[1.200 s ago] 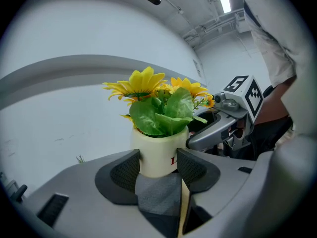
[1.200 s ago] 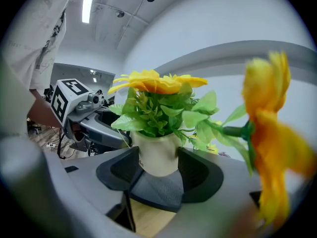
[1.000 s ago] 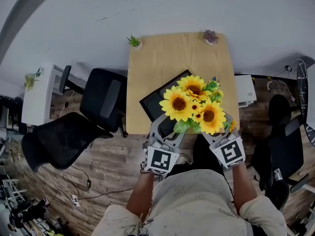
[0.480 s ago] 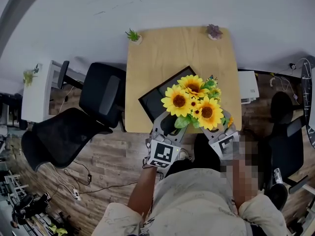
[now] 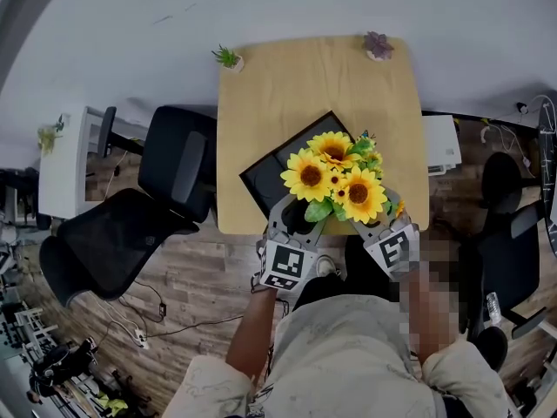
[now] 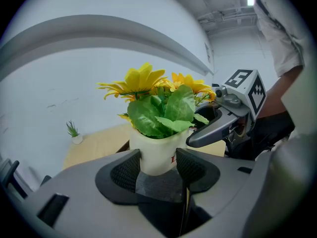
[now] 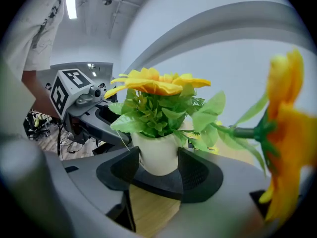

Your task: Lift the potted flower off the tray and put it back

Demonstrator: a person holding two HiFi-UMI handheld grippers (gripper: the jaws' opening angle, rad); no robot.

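No legible text; only a half-hidden red mark [image 6: 173,158] on the white pot [image 6: 153,155]

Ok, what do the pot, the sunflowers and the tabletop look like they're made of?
The pot: smooth off-white with a soft sheen, so glazed ceramic or plastic; the look leaves it open. The sunflowers: probably artificial, fabric or plastic, given the even bright petals and stiff, glossy leaves. The tabletop: pale wood or wood-look laminate, matte, with faint grain.
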